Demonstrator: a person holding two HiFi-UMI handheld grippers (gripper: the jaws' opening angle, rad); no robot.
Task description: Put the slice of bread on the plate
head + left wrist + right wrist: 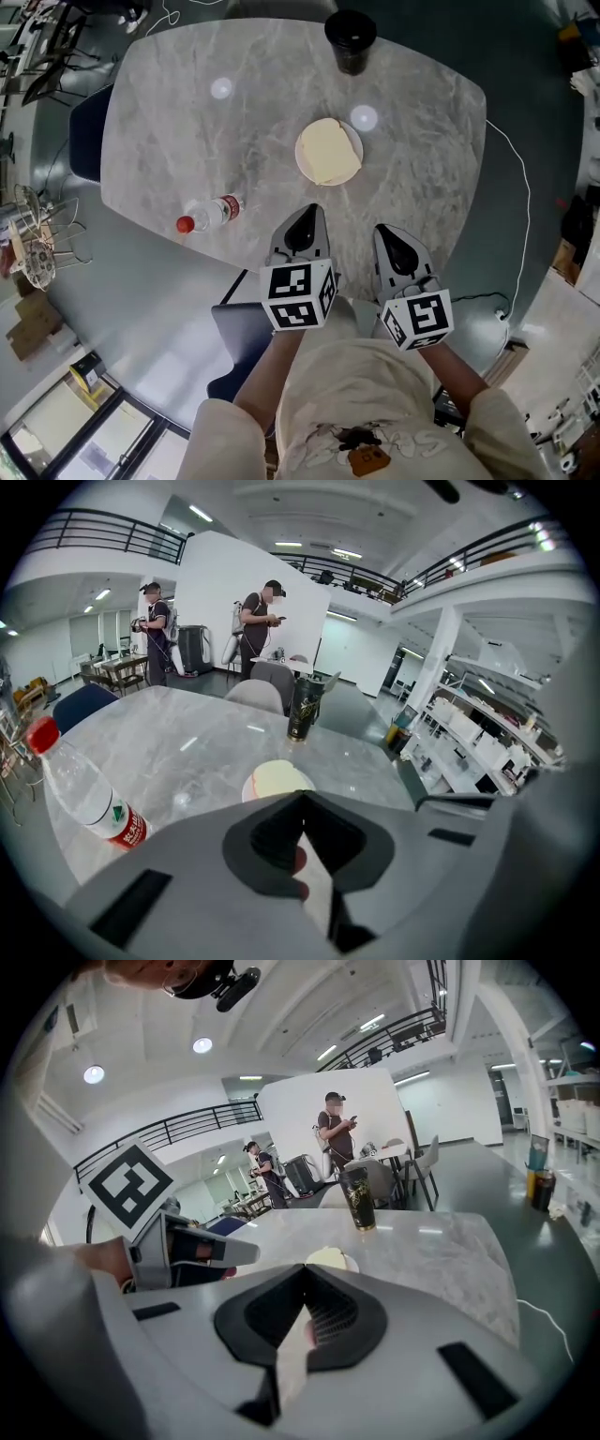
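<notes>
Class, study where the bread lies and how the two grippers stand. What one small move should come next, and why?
Probably just draw both grippers back off the table to rest. The slice of bread already lies on the plate. The left gripper and right gripper are both shut and empty, short of the plate, so nothing seems left to carry.

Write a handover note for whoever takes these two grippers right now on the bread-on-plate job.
Left tongs: shut, empty, above the table's near edge.
Right tongs: shut, empty, beside the left.
Things: bread slice lies on the plate mid-table; dark cup beyond it; water bottle on its side to the left.
Done: bread is on the plate.
Left: nothing visible; keep clear of the plate.
</notes>
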